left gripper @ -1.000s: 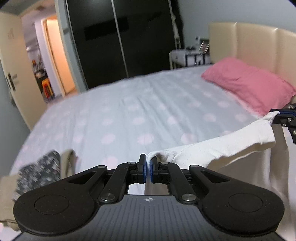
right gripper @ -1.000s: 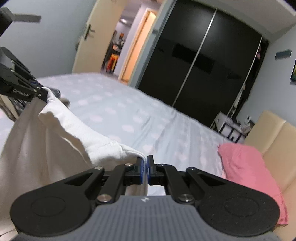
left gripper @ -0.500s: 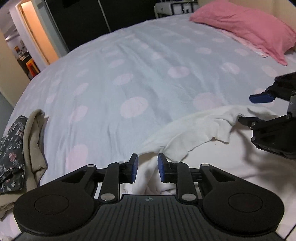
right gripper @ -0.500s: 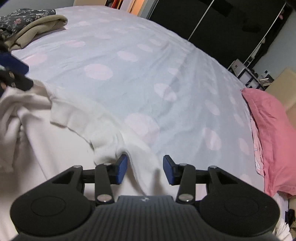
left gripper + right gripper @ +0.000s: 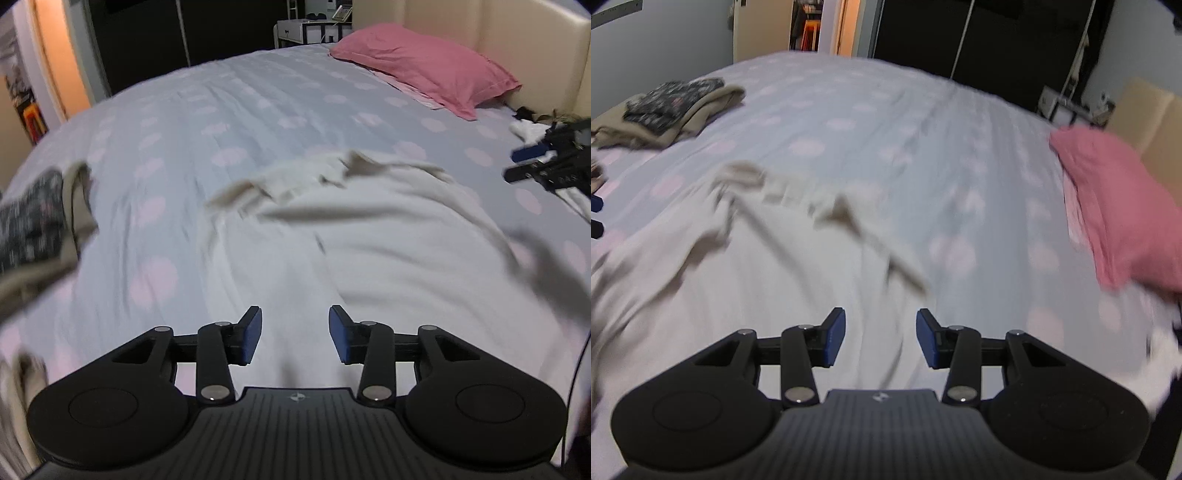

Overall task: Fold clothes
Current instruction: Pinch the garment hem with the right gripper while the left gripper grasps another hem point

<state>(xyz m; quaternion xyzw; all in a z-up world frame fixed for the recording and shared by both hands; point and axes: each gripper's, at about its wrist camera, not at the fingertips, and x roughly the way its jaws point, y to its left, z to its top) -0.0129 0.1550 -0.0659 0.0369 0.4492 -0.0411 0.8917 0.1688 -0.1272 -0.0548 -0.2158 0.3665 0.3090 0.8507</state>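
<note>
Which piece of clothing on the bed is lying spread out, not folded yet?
The white garment, spread rumpled nearest the camera; the floral piece and beige one sit stacked.

Polka-dot bed (image 5: 229, 122); white garment (image 5: 388, 236), pink pillow (image 5: 424, 70), folded clothes pile (image 5: 672, 107)

Home bedroom: bed (image 5: 258, 122), pillow (image 5: 424, 70), wardrobe (image 5: 960, 40)

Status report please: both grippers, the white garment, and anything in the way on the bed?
Left gripper just opening, right gripper open, both empty. White garment lies rumpled on the bed, unfolded. Folded pile and pink pillow well aside.
</note>
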